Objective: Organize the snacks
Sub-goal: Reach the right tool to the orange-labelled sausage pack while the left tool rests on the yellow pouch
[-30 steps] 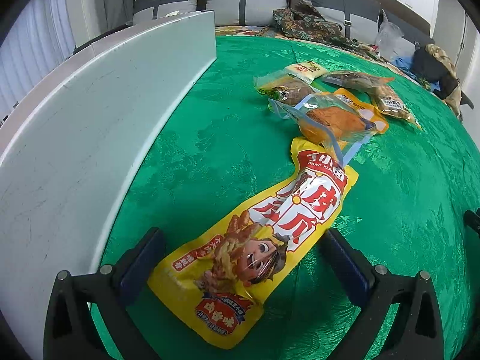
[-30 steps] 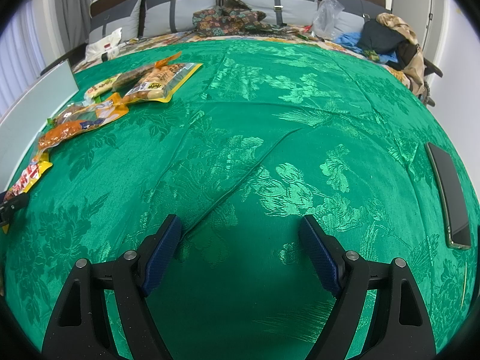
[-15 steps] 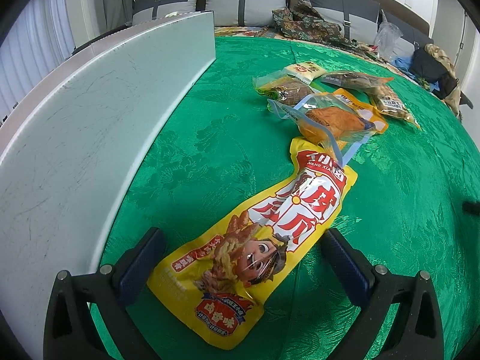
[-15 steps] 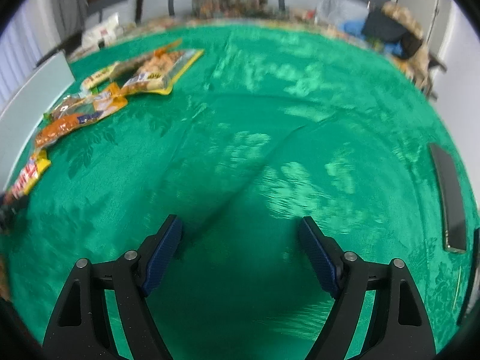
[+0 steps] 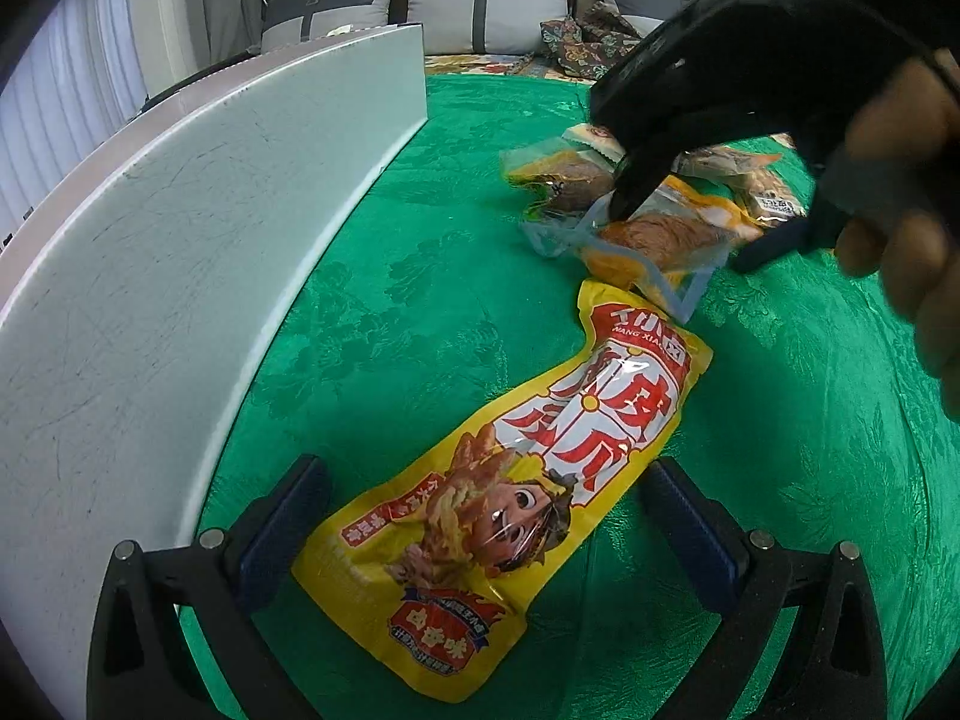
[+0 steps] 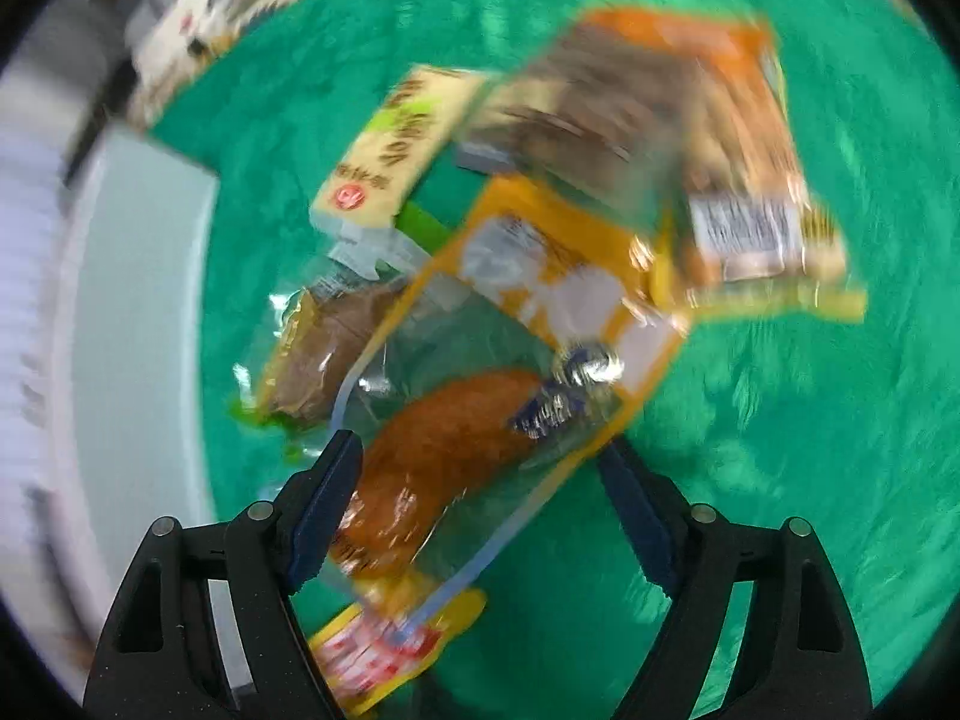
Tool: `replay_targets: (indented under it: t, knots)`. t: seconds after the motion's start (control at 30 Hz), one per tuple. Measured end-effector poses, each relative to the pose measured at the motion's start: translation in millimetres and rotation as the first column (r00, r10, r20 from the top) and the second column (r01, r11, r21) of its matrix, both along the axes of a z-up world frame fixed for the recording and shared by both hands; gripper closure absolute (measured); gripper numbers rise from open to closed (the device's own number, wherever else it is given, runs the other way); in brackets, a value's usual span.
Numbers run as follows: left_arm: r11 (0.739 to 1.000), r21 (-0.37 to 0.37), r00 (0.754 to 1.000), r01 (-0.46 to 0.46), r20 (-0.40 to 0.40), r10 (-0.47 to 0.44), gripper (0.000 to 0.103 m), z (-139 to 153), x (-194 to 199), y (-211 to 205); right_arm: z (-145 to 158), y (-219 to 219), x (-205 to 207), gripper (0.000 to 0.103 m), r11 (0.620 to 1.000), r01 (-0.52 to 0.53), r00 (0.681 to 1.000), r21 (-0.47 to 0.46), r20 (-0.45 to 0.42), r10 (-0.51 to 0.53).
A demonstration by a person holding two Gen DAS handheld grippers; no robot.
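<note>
Pouch [image 6: 444, 456] under the right tool [image 6: 480, 480], whose jaws stand spread, looks light, limp and slippery, best pinched at its sealed edge; left tool [image 5: 480, 516] gapes around the yellow pack [image 5: 516, 492].

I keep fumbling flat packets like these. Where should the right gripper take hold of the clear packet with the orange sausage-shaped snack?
Probably across the bulge: the clear packet lies flat on the green cloth, so only the snack gives thickness. The open right gripper already straddles its near end from above; closing across the narrow width there looks best. The far end overlaps the orange packet, so avoid it.
</note>
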State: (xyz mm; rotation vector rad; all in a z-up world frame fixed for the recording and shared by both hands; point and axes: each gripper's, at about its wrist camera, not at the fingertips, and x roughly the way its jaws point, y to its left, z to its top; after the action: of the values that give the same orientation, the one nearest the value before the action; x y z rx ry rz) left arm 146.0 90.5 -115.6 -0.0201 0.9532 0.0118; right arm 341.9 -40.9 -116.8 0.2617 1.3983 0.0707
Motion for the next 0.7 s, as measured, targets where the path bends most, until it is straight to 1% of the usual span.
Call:
replay_targets:
  t: [0.03,0.07,0.13,0.17,0.2,0.27,0.37,0.43,0.5,0.53,0.57,0.63,0.67,0.7]
  knots:
    - [1.000,0.000,1.000,0.003,0.000,-0.003,0.000,0.0,0.5,-0.6,0.2,9.6,0.7,0.018,0.997,-0.059,0.998,-0.052,0.018,0.060]
    - [1.000,0.000,1.000,0.003,0.000,-0.003,0.000,0.4,1.1,-1.3,-0.1,14.7,-0.4,0.018,0.989,-0.130,0.990,-0.068,0.047,0.134]
    - [1.000,-0.001,1.000,0.009,0.001,-0.009,0.000,0.7,2.5,-2.6,-1.5,10.8,-3.4,0.020,0.974,-0.217,0.973,-0.064,0.070,0.221]
    - [1.000,0.001,1.000,0.010,0.001,-0.010,0.000,0.7,3.6,-3.7,-1.8,6.1,-6.5,0.023,0.959,-0.271,0.958,-0.081,0.070,0.277]
    - [1.000,0.001,1.000,0.010,0.001,-0.010,0.000,0.7,3.8,-3.6,-1.3,1.9,-8.9,0.023,0.948,-0.306,0.948,-0.088,0.065,0.312]
    - [1.000,0.001,1.000,0.009,0.001,-0.009,0.000,0.8,5.6,-4.1,-4.6,-18.7,-15.4,0.023,0.939,-0.333,0.942,-0.086,0.017,0.336]
    - [1.000,0.002,1.000,0.009,0.001,-0.009,0.000,0.9,6.1,-4.0,-8.0,-46.5,-32.4,0.023,0.913,-0.396,0.918,-0.098,-0.027,0.395]
    - [1.000,0.002,1.000,0.009,0.001,-0.009,0.000,0.7,5.3,-3.8,-9.5,-64.5,-43.9,0.023,0.909,-0.403,0.915,-0.108,-0.044,0.400]
    - [1.000,0.002,1.000,0.009,0.001,-0.009,0.000,0.8,5.9,-4.1,-5.3,-83.2,-57.3,0.021,0.910,-0.387,0.921,-0.145,-0.017,0.389]
    - [1.000,0.002,1.000,0.009,0.001,-0.009,0.000,0.8,5.9,-4.1,-1.4,-89.5,-62.7,0.020,0.916,-0.373,0.925,-0.147,0.012,0.379]
    - [1.000,0.002,1.000,0.010,0.001,-0.010,0.000,0.9,5.8,-4.1,5.9,-99.1,-71.2,0.021,0.931,-0.342,0.934,-0.127,0.066,0.352]
    - [1.000,0.002,1.000,0.010,0.001,-0.010,0.000,0.9,5.1,-4.0,17.4,-109.2,-83.0,0.020,0.954,-0.294,0.940,-0.065,0.162,0.300]
    - [1.000,0.002,1.000,0.010,0.001,-0.010,0.000,0.9,5.7,-4.2,20.8,-109.8,-87.4,0.020,0.953,-0.298,0.932,-0.057,0.197,0.303]
    - [1.000,0.002,1.000,0.010,0.001,-0.010,0.000,0.9,5.7,-4.2,21.7,-104.8,-90.3,0.020,0.943,-0.322,0.917,-0.078,0.220,0.332]
